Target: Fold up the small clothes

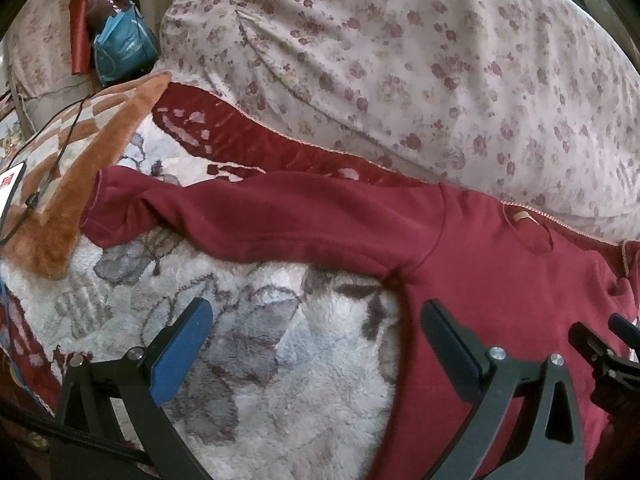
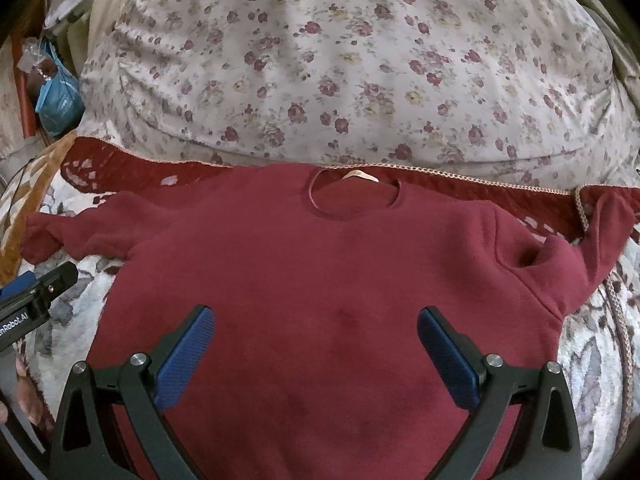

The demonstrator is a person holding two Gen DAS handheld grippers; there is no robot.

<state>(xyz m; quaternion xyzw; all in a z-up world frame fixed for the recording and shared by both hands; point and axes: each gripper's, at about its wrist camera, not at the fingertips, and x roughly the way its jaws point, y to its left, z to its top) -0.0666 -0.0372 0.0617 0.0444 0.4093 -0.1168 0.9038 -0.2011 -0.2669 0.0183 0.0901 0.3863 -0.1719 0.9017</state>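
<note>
One maroon sweatshirt (pale label inside the round collar) lies flat on a fleecy patterned blanket, both sleeves out sideways. The right gripper hangs over its chest, jaws spread wide; the left gripper, equally spread, straddles its side edge below one sleeve.

Floral bedding, fleece blanket, soft daylight

Beneath both tools: fleece blanket with grey leaves. Lying flat on it ahead, red sweatshirt; beyond, floral pillow; far left, checked orange cushion.
</note>
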